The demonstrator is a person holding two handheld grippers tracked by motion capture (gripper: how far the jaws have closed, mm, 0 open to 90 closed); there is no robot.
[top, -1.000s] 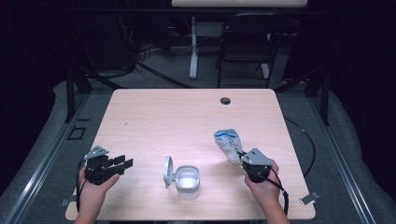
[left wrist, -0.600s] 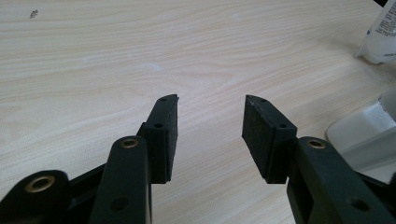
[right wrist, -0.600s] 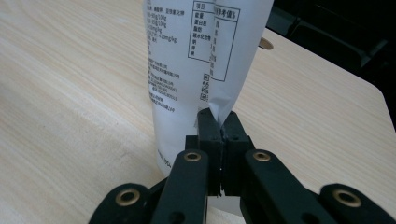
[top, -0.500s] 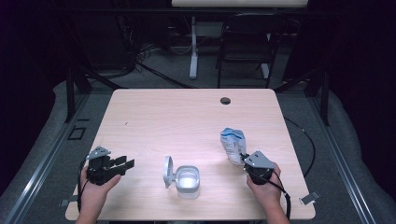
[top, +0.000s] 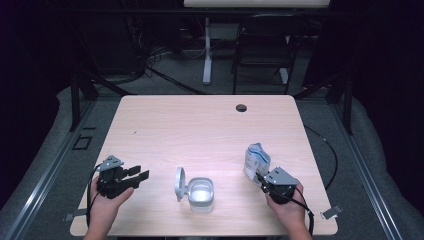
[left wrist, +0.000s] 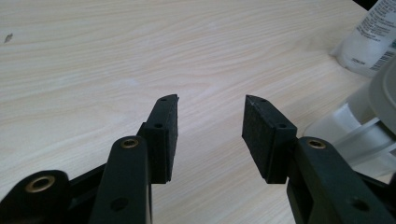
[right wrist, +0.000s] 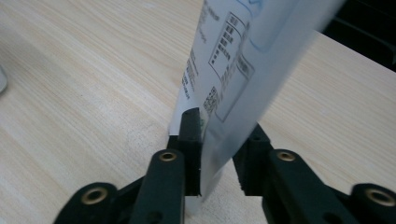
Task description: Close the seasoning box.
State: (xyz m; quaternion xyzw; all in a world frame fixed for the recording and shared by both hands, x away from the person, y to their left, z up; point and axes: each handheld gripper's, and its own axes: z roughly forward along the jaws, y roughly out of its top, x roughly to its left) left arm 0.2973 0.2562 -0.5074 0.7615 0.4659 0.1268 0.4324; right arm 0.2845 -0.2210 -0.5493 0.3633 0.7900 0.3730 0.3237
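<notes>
Right hand-held gripper low at the desk's right front, jaws just opening, white pouch loose between them, standing upright on the desk. A second ago the pouch leaned, held. Left hand-held gripper gaped, holding nothing, left front. Clear open-lidded container between them.

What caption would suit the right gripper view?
Right gripper, jaws just opening, around the foot of a white printed pouch standing on the wooden table.

A light wooden table carries a clear tub with its lid near the front, a white pouch standing to the right.
</notes>
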